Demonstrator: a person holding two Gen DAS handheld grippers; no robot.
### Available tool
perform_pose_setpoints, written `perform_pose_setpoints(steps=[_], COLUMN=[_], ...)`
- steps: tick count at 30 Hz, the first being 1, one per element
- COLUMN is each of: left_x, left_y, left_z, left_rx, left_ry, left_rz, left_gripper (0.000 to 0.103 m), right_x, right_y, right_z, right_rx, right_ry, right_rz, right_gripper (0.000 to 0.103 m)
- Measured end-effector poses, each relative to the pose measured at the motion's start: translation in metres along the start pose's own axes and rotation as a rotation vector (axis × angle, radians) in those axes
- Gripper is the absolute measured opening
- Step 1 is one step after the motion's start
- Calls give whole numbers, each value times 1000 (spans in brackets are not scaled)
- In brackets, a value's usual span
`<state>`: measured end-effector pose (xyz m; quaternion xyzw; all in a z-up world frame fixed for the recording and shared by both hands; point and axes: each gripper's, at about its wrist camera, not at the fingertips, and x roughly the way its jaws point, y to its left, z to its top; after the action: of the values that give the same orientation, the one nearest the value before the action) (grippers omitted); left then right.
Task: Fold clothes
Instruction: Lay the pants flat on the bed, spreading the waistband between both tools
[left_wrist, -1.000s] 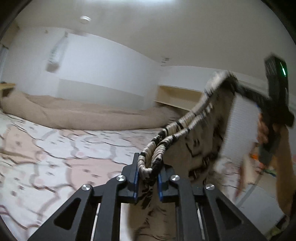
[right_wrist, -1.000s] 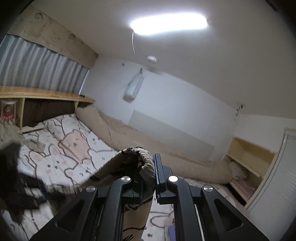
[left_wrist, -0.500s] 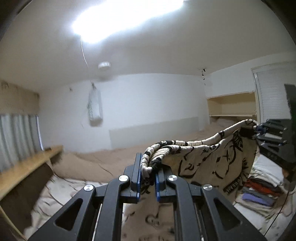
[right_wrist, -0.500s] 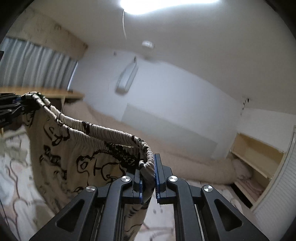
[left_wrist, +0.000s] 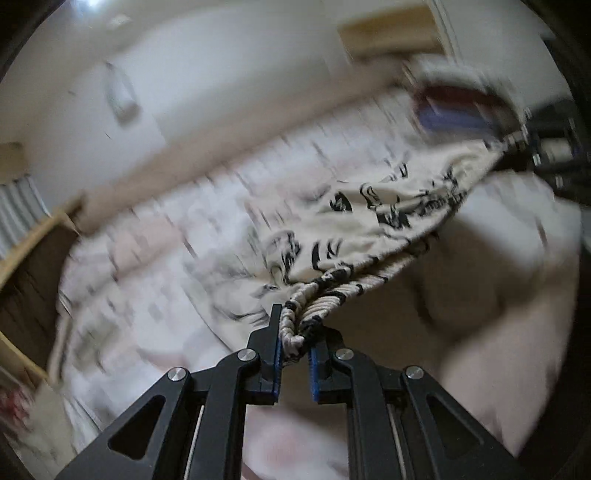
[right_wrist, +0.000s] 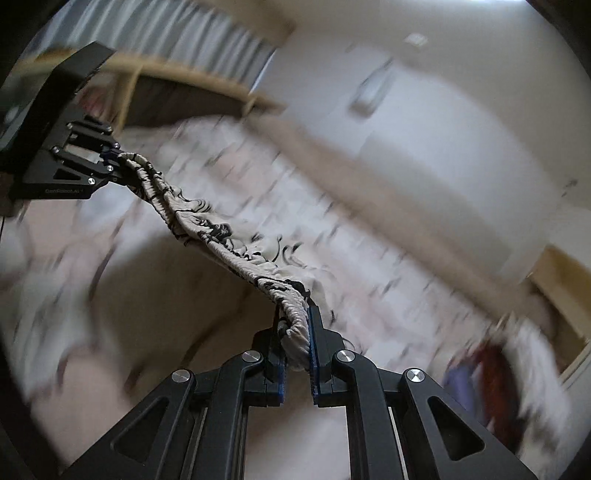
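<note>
A cream garment with black print (left_wrist: 373, 218) hangs stretched between both grippers above the bed. My left gripper (left_wrist: 293, 339) is shut on one end of its gathered elastic waistband. At the other end, my right gripper (right_wrist: 295, 339) is shut on the same waistband (right_wrist: 221, 243). In the right wrist view the left gripper (right_wrist: 110, 160) shows at the upper left with the band running from it. The right gripper (left_wrist: 517, 144) shows at the upper right of the left wrist view. The cloth trails away from me over the bed. Both views are blurred by motion.
Below lies a bed with a pale cartoon-print sheet (left_wrist: 155, 266) and a beige duvet (right_wrist: 388, 184) along the far wall. A stack of folded clothes (right_wrist: 487, 373) sits at the right. A wooden shelf (right_wrist: 177, 74) and grey curtains (right_wrist: 177, 33) line the left side.
Both grippers have dropped and tipped downward, from facing the ceiling and wall to facing the bed. The garment, which hung down between them, now streams out over the sheet.
</note>
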<state>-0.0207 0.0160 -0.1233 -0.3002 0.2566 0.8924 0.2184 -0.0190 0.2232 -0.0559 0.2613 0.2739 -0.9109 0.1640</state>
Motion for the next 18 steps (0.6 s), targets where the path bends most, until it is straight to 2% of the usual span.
perform_pose_setpoints(steps=[1,4,8,13,16,18], left_x=[3,-4,-26,-60,-56,-50], left_y=[-15,-38,-44,-38,-41,-45], left_z=[-18,-24,-24,-23,-34,-43], left_rx=[18,24,52,52,56,51], left_ry=[35,43,9,-17,22,56], left_rz=[-18,-56,-59,-82,-96,-108], left_gripper=[11,11,11,11,11,11], right_x=[2,5,-6,-34,-43,-35], right_y=[10,24,28,28,32,38], right_z=[-18,-40,-51,-48,-55,-67], right_rx=[16,31,14,-50,-59,-57], right_ry=[51,137,143,133,177,224], right_rz=[42,93,101,107,127,138], right_gripper=[10,10,9,9,9,9])
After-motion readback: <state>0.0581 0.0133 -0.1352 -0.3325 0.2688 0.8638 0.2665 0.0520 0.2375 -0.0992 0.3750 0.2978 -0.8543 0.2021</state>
